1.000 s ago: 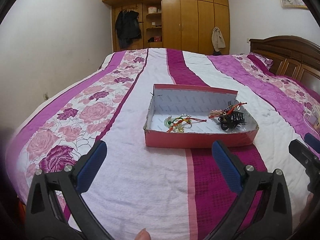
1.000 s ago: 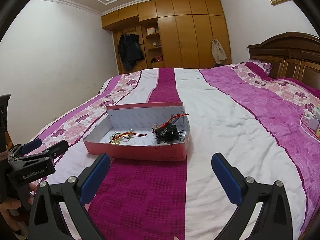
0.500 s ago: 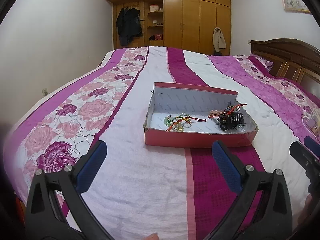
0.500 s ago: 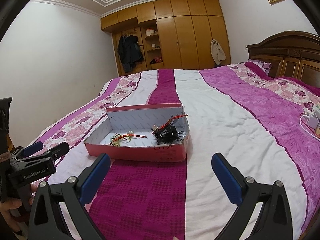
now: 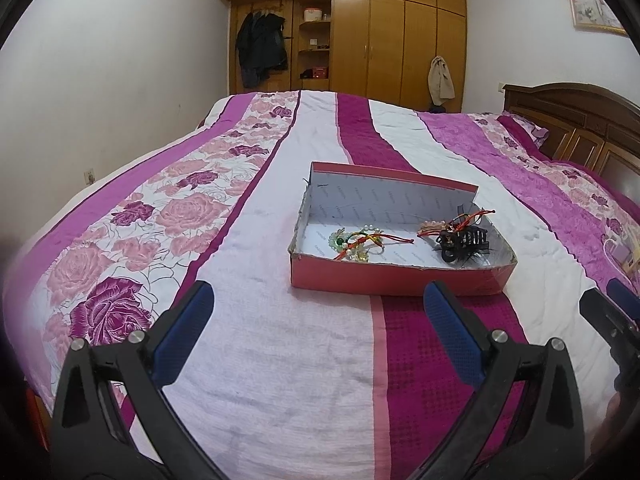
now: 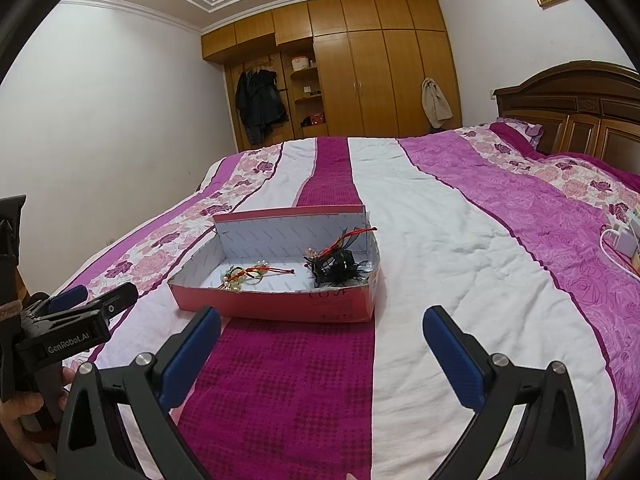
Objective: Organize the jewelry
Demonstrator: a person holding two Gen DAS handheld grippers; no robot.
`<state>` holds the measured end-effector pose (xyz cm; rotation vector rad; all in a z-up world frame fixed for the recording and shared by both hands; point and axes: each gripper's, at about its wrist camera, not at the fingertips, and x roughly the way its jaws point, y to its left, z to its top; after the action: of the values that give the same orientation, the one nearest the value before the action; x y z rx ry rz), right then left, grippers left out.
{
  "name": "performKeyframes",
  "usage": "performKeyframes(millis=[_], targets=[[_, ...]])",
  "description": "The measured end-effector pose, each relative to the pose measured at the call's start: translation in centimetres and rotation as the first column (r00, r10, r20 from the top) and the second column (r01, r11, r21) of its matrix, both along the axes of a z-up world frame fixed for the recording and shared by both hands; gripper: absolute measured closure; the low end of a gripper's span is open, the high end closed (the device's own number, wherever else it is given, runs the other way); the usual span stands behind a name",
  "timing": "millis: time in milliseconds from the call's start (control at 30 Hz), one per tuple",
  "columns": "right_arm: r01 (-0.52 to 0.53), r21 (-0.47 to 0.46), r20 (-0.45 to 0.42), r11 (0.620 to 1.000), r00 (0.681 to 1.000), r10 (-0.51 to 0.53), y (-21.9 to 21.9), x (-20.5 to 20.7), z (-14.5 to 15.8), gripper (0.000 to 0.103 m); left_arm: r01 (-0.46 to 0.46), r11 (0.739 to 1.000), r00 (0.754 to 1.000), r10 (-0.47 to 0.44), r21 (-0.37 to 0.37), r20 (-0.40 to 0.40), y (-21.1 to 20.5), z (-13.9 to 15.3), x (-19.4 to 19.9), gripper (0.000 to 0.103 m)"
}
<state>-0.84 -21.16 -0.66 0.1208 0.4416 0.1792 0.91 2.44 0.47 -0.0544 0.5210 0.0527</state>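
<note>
A shallow red box [image 5: 384, 280] [image 6: 280, 306] with a white inside lies on the bed. Inside, at its left, lies a beaded bracelet with red cord [image 5: 356, 240] [image 6: 244, 276]. At its right lies a black hair clip with red string [image 5: 462, 240] [image 6: 336, 266]. My left gripper [image 5: 316, 320] is open and empty, a little short of the box's near wall. My right gripper [image 6: 320, 340] is open and empty, also short of the box. The left gripper shows at the left edge of the right wrist view [image 6: 80, 312]; the right one at the right edge of the left wrist view [image 5: 612, 312].
The bed [image 5: 280, 360] has a striped pink, purple and white floral cover. A wooden headboard [image 6: 572, 108] stands at the right. A wooden wardrobe [image 6: 360, 72] with hanging coats [image 6: 260, 104] fills the far wall. A white charger and cable [image 6: 624, 240] lie at the bed's right edge.
Both views have drawn back and tilted up a little, so the box sits slightly farther off. Both grippers stay open and empty; the jewelry has not moved.
</note>
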Motion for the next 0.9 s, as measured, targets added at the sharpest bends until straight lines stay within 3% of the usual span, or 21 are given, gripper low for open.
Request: performKeyframes(millis=[900], targets=[[-0.001, 0.002, -0.001, 1.0, 1.0, 0.001, 0.06, -0.02, 0.03, 0.0, 0.007, 1.0, 1.0, -0.007, -0.003, -0.001, -0.19, 0.05, 0.08, 0.005]])
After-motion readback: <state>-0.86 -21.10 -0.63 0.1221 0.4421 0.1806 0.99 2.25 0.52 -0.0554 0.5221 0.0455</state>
